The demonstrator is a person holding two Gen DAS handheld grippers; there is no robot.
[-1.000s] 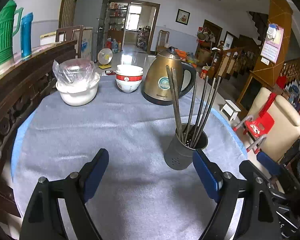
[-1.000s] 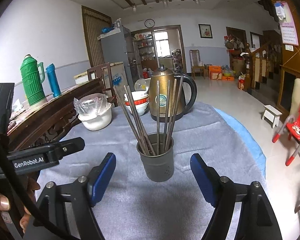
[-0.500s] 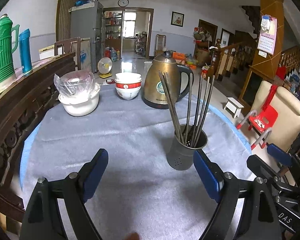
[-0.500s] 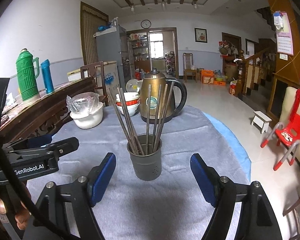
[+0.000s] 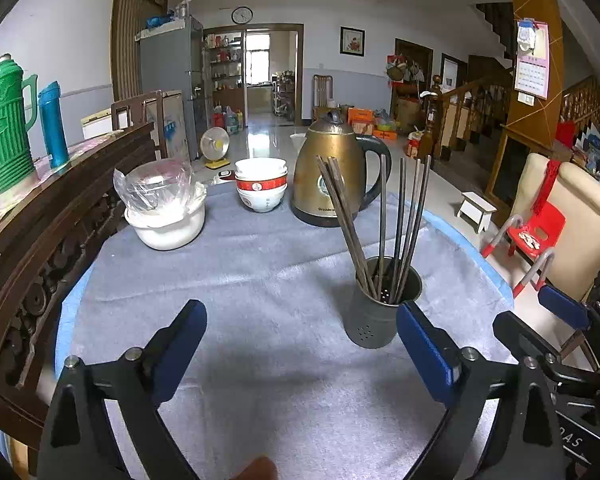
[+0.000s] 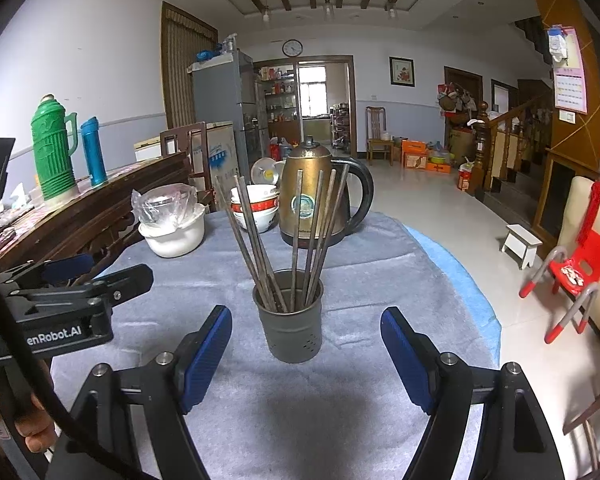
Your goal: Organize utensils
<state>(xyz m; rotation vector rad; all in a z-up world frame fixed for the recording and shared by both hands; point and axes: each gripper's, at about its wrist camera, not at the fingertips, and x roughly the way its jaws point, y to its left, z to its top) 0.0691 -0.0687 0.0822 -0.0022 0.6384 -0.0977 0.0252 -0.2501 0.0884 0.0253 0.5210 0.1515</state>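
Note:
A dark grey perforated holder (image 5: 384,312) stands upright on the grey table cloth (image 5: 260,280), with several dark chopsticks (image 5: 396,220) leaning in it. My left gripper (image 5: 300,332) hovers low over the cloth. Its jaws are opening with nothing between them, and the holder stands just beyond its right finger (image 5: 424,348). In the right wrist view the holder (image 6: 290,328) and its chopsticks (image 6: 296,232) sit centred ahead of my right gripper (image 6: 304,314). That gripper is open, and its pads are apart from the holder. My left gripper (image 6: 80,292) shows at this view's left edge.
A brass kettle (image 5: 332,176), stacked red-and-white bowls (image 5: 262,184) and a white pot under a plastic bag (image 5: 164,208) stand at the table's far side. A carved wooden sideboard (image 5: 40,232) with a green thermos (image 5: 4,128) runs along the left. A red child's chair (image 5: 536,236) stands on the floor to the right.
The left gripper's jaws have spread a little wider, and its view has rolled and tipped up slightly. The right gripper has barely moved; the holder has drifted slightly left in its view.

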